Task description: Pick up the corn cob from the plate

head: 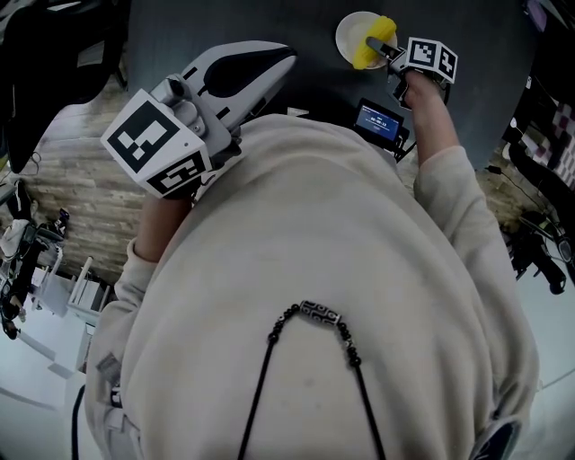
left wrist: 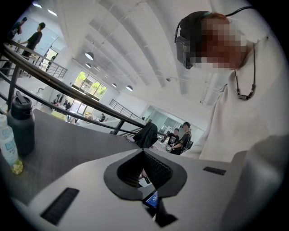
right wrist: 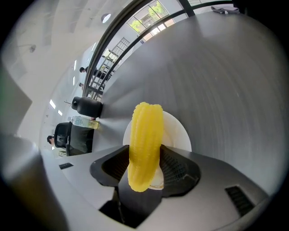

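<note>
The yellow corn cob (head: 370,45) lies over a small white plate (head: 349,34) at the far side of the dark table. My right gripper (head: 382,47) reaches it from the right. In the right gripper view the corn cob (right wrist: 144,140) runs lengthwise between the two black pads, which touch it on both sides, and its far end sticks out over the plate (right wrist: 178,131). My right gripper (right wrist: 144,151) is shut on it. My left gripper (head: 283,56) is held near the person's chest, jaws together and empty; in its own view the left gripper (left wrist: 143,152) points level across the table.
A small device with a blue screen (head: 379,121) lies on the dark table (head: 310,22) near the person. A dark flask (left wrist: 21,128) and a clear plastic bottle (left wrist: 6,144) stand at the table's left end. People stand in the hall behind.
</note>
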Demonstrator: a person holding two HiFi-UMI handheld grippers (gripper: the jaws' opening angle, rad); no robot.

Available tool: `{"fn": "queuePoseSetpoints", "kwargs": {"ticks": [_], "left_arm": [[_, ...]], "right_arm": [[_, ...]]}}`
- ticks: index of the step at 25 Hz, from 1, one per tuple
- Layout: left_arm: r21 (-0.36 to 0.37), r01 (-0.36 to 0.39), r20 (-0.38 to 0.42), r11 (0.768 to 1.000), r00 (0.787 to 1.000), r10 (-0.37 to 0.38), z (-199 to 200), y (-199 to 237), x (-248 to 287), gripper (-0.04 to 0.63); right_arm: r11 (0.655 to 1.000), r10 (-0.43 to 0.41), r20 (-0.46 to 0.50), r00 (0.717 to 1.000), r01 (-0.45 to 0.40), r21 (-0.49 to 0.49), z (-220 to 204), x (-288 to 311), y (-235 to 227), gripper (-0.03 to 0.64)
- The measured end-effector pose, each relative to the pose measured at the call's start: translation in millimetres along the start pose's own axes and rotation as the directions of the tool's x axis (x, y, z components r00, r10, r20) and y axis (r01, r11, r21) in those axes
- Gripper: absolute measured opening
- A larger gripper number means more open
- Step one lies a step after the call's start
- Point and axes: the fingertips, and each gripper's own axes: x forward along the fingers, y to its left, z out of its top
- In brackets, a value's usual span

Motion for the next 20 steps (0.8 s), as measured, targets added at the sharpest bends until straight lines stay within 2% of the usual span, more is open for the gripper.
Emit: {"fn": "queuePoseSetpoints", "kwargs": {"ticks": [3,9,12,16,18,20], "left_arm": [[0.031,0.009,-0.013,0.999,1.0,-0.008,3.4,-6.4,3.1,0.003],[0.056,0.036,-0.024,0.998,0.999,-0.035,9.7,-3.3,3.7,0.003],[0.084,0.073,-0.03,0.994,0.997,-0.071,19.8,-3.7,8.3,0.003],[0.11,0.15,-0.027,0.983,0.989,-0.147,35.5,-12.1,22.9,0.003],[0.092,0.204,-0.002,0.975,0.979,-0.205,46.3,-18.6,28.8,0.003],[0.11,0.239,-0.001,0.965,0.971,-0.241,55.1,-22.5,30.5,0.003]], "right_arm": [[0.999,-0.023,0.026,0.999,0.023,-0.032,3.5,-6.5,2.2,0.221],[0.997,0.016,0.104,0.994,-0.008,-0.08,21.5,-25.4,24.0,0.219],[0.995,0.033,0.159,0.987,-0.016,-0.103,33.5,-47.7,40.0,0.219],[0.986,0.086,0.281,0.956,-0.042,-0.16,50.6,-102.0,67.8,0.219],[0.979,0.116,0.338,0.934,-0.05,-0.196,53.7,-131.9,83.1,0.219],[0.972,0.149,0.393,0.907,-0.061,-0.228,53.8,-159.8,103.9,0.219]]}}
